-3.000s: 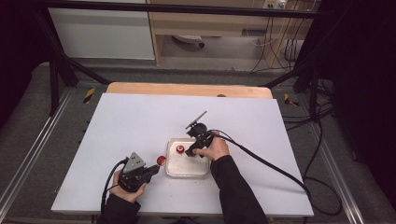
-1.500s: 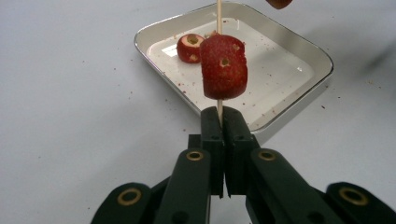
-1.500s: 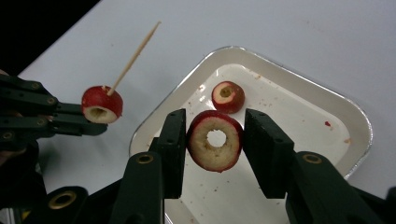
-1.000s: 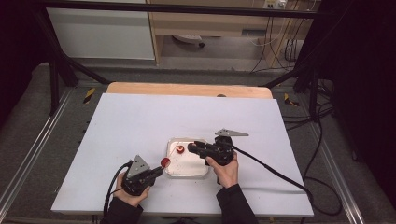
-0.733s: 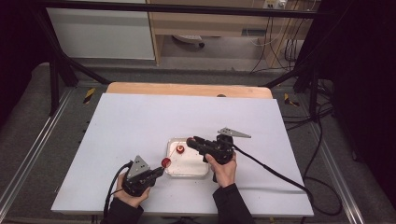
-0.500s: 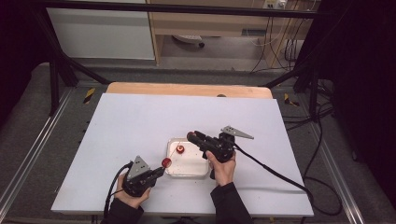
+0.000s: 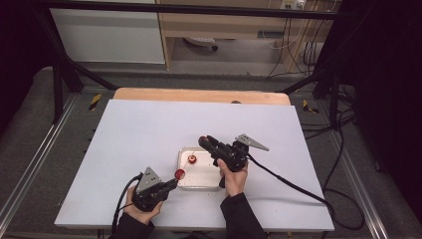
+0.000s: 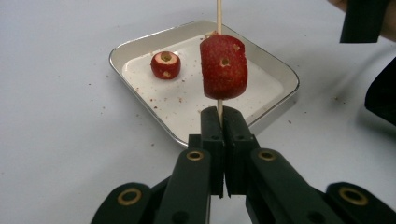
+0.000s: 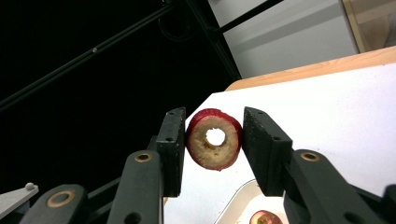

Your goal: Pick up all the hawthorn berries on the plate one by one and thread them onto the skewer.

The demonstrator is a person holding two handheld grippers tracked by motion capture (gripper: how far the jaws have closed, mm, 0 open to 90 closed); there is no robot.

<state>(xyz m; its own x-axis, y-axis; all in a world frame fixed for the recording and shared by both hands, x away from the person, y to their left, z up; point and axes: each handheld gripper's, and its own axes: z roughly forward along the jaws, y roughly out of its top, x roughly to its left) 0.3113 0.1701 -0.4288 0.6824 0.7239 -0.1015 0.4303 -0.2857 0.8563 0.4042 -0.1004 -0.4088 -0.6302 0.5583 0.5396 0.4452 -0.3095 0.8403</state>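
L tool (image 8: pixel 219 116): jaws pressed together on a thin skewer (image 8: pixel 218 14), pinched just below a red fruit piece (image 8: pixel 223 66) threaded on it. Skewer stands roughly upright in L gripper view, running up past the top edge. In high view the L tool (image 7: pixel 171 183) sits near the front edge of the white surface (image 7: pixel 139 129), at the tray's front-left corner, w/ the skewered fruit (image 7: pixel 179 174) right at the tray rim.

R tool (image 9: pixel 214 144): jaws part spread, pinching a red ring (image 9: pixel 214 138), a cored slice w/ pale flesh and a round hole thru the middle. Ring faces the R gripper camera, one jaw on each side of its skin. In high view the R tool (image 7: pixel 204 141) is held up above the tray's back-right area, tips pointing toward upper left; ring shows as a dark red bit at the tips.

Tray (image 8: pixel 135 44): shallow, metal rim, white inside, rounded corners, on the surface between the two hands. One more fruit piece (image 8: pixel 165 65) lies in it, near the far-left corner in L gripper view, w/ red crumbs scattered around. Same piece in high view (image 7: pixel 192 159), and at the bottom edge of R gripper view (image 9: pixel 261 217).
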